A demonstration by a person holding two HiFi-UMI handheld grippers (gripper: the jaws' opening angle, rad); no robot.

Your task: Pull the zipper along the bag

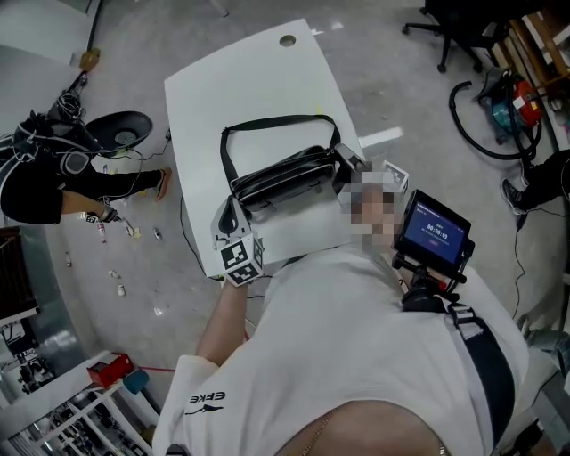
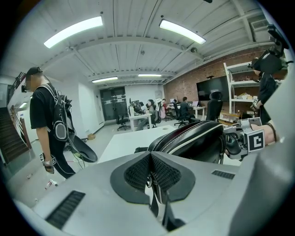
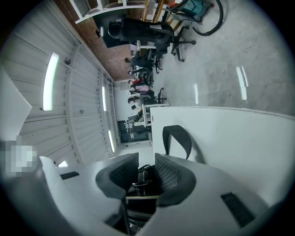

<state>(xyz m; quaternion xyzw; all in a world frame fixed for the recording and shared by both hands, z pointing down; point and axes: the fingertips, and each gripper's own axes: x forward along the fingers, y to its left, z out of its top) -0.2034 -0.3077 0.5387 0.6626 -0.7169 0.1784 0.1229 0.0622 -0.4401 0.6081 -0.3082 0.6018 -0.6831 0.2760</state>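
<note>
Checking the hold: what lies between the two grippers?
The black bag, its ends gripped by the left gripper and right gripper; the head view shows it.

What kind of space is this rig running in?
Probably an open-plan office used as a lab: desks with seated people, a brick wall with shelving, a concrete floor with an office chair.

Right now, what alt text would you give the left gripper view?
The left gripper, jaws shut on the zipper pull, faces a black bag on a white table. The right gripper grips the bag's far end; a person in black stands at left.
</note>
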